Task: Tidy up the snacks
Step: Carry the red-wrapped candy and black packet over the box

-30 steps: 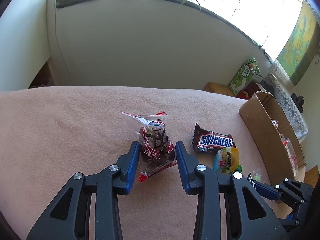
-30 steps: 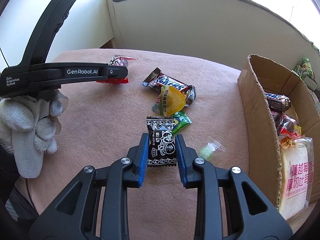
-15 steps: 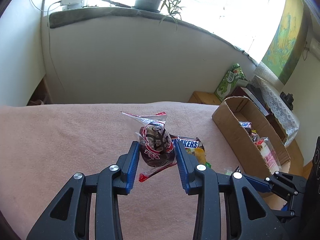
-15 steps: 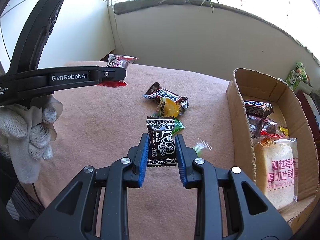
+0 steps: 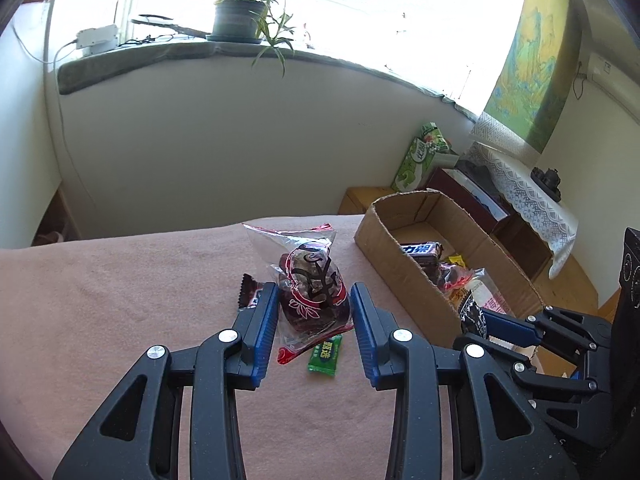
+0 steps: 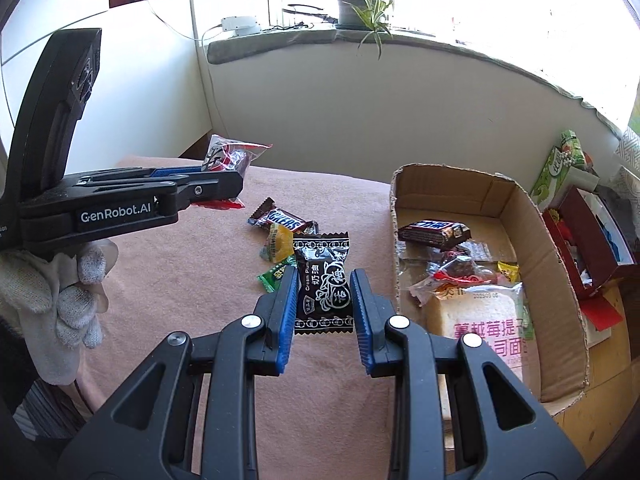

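Left gripper (image 5: pixel 314 322): I held its jaws clamped on the clear red-printed snack bag (image 5: pixel 312 292); the bag hung between the blue pads, clear of the cloth.
Right gripper (image 6: pixel 323 306): I kept it closed on the black plum candy packet (image 6: pixel 323 284), which was also lifted free.
Change, height: against the views a second back, both loads had come up off the pink cloth (image 5: pixel 120 300); the window sill and plant filled far more of each view.
Change, heading: the cardboard box (image 6: pixel 560 280) had swung towards the middle of both views, so I judged both hands were carrying towards it.
Grip check: neither item had slipped between the pads over that second.
Box contents: a dark chocolate bar (image 6: pixel 434 234), a red-wrapped sweet and a bread pack (image 6: pixel 480 316) already lay inside.
Left on cloth: the Snickers bar (image 6: pixel 282 220), a yellow sweet (image 6: pixel 278 242) and a green candy (image 5: pixel 326 354), close together near the box.
Task standing: pick-up done for two items; release into the box not yet made, three pieces outstanding, by my reckoning.
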### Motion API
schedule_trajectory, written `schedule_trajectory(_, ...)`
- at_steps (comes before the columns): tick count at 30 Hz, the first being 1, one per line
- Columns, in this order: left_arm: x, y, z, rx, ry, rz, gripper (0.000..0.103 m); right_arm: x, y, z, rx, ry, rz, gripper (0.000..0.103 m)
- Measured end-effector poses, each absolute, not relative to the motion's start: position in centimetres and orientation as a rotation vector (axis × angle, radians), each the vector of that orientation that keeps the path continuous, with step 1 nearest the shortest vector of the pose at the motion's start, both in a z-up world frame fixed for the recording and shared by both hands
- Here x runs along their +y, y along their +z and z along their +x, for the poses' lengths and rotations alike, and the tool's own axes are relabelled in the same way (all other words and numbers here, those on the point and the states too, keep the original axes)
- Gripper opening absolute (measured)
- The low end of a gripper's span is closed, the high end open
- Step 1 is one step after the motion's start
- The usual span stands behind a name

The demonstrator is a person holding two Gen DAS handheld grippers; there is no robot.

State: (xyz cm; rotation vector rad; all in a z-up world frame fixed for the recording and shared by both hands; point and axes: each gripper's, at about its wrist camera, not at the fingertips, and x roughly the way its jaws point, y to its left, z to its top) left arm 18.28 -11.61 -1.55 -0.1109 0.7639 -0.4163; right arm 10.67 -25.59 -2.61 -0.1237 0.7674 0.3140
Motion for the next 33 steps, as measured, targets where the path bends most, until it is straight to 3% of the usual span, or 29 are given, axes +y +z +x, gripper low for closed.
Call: schedule_trajectory(33,-26.1,-1.9,18.8,0.809,-0.629,-0.015,0.035,-41.3,-4.0,12.5,0.798,0.092,-0.039,0.027)
